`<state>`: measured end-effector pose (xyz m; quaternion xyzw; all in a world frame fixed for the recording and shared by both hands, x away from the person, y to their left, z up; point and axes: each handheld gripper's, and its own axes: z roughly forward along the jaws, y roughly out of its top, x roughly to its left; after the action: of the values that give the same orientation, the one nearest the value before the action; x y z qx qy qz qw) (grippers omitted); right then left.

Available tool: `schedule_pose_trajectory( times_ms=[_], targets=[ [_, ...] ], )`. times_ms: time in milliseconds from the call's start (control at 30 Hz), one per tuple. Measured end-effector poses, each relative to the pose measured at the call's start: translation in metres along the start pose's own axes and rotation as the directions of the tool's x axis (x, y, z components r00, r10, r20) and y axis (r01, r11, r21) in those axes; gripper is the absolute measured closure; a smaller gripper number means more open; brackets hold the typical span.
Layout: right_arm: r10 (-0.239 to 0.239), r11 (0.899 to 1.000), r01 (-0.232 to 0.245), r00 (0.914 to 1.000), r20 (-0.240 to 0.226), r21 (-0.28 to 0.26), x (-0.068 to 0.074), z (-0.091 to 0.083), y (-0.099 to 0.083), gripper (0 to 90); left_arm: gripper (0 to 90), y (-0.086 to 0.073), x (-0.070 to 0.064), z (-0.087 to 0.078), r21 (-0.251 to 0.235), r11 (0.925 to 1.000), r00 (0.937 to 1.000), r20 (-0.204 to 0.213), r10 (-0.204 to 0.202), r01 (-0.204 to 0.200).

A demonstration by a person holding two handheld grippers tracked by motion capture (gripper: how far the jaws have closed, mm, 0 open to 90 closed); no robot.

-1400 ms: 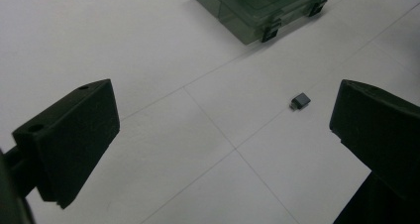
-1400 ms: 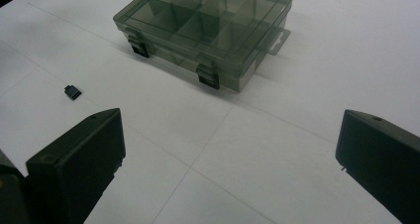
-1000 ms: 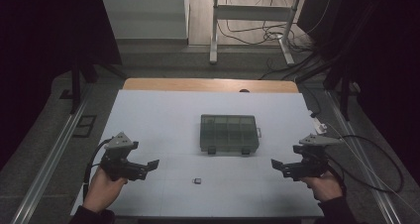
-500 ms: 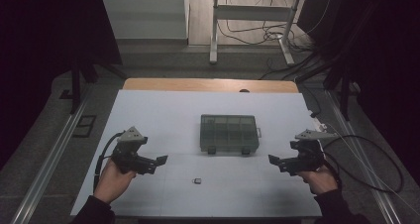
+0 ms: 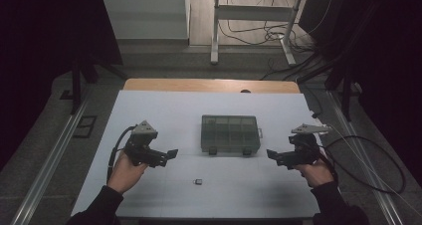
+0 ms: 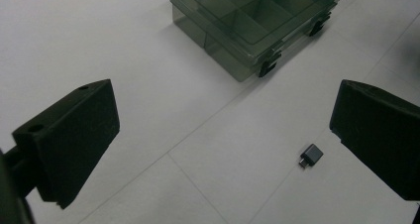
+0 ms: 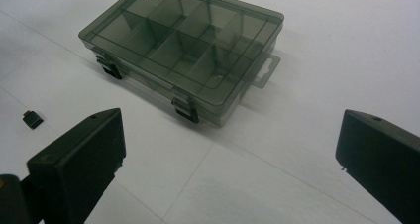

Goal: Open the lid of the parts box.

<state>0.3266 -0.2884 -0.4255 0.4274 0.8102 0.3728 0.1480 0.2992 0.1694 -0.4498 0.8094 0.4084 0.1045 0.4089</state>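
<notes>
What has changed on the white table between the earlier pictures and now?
The left gripper moved forward and inward, toward the smoky transparent plastic compartment box. The right gripper shifted slightly inward. Both are open and empty. The box and the small dark adapter stayed put.

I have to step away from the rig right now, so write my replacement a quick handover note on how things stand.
Left gripper: open, holding nothing, above the white table, left of the box.
Right gripper: open, holding nothing, right of the box.
Smoky transparent plastic compartment box: mid-table, lid shut, both black front latches look fastened; compartments appear empty.
Small dark adapter-like plug: lying loose on the table in front of the box, nearer the left gripper, untouched.
Done: nothing visible so far.
Left: probably unlatch and open the box, pick up the plug and place it in a compartment.
</notes>
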Motion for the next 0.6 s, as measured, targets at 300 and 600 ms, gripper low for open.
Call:
schedule_pose_trajectory(
  times_ms=[300, 600],
  targets=[
    [-0.013, 1.000, 0.013, 0.9997, -0.020, 0.008, 0.002, 0.011, 0.007, 0.0, 0.0, 0.009, -0.001, 0.013, 0.006, 0.9999, 0.9994, 0.032, 0.014, -0.014],
    [-0.023, 1.000, 0.024, 0.9992, -0.032, 0.013, 0.002, 0.022, 0.014, 0.0, 0.0, 0.016, 0.001, 0.024, 0.003, 1.0000, 0.9986, 0.053, 0.003, -0.003]
  ],
)
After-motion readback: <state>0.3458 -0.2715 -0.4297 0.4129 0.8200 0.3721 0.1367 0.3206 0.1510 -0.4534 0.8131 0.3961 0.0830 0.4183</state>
